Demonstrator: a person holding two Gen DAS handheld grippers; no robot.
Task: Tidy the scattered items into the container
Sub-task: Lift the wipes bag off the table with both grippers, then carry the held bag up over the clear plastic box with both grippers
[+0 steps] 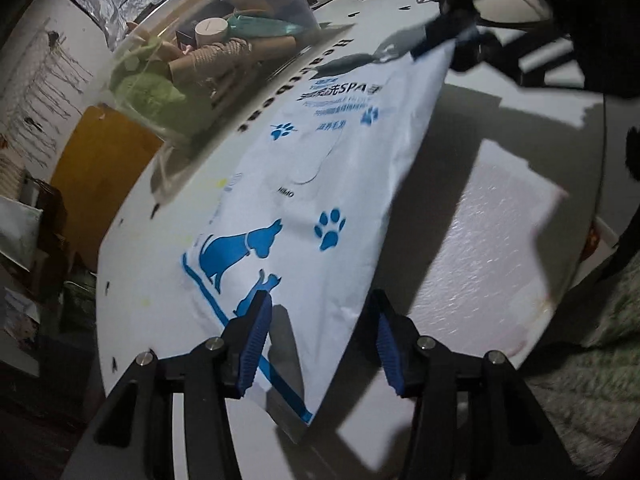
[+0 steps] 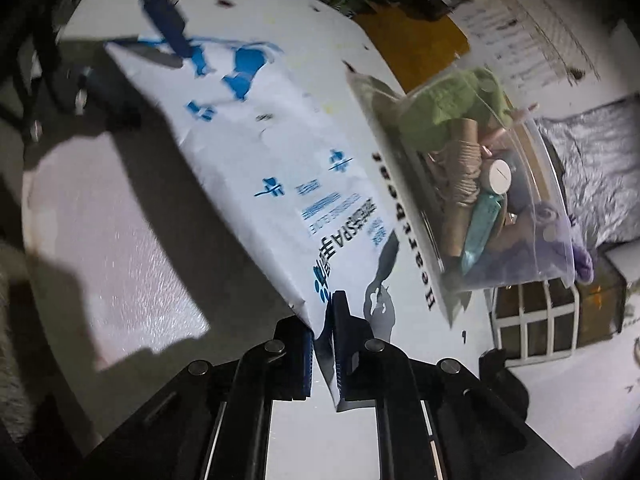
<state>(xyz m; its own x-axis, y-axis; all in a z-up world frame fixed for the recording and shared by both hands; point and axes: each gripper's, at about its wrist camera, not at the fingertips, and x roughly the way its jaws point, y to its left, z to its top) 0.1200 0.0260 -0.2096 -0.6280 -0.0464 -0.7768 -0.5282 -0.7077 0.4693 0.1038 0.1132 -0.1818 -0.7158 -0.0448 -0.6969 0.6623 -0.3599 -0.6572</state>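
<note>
We find the right gripper point(image 2: 322, 344) with its jaws clenched on one end of the pouch point(image 2: 256, 152), the white film pinched flat between the blue pads. At the far end, the left gripper point(image 1: 320, 344) has its jaws released: they straddle the pouch's corner with clear space on either side, and neither pad presses on the film. We judge the pouch to be carried by the right grip alone.

The pouch, white with blue paw prints, hangs stretched and tilted above the bench point(image 1: 480, 240), its shadow falling on the surface beneath. Just beside it stands the container point(image 2: 500, 200), a clear tub already crowded with a cardboard tube, twine, green cloth and a round white lid.

In our judgement the step in hand is carrying the pouch to the container. The next move calls for lifting it over the rim and lowering it onto the contents. The pouch looks long against the tub, so it may need folding or angling to sit inside.
</note>
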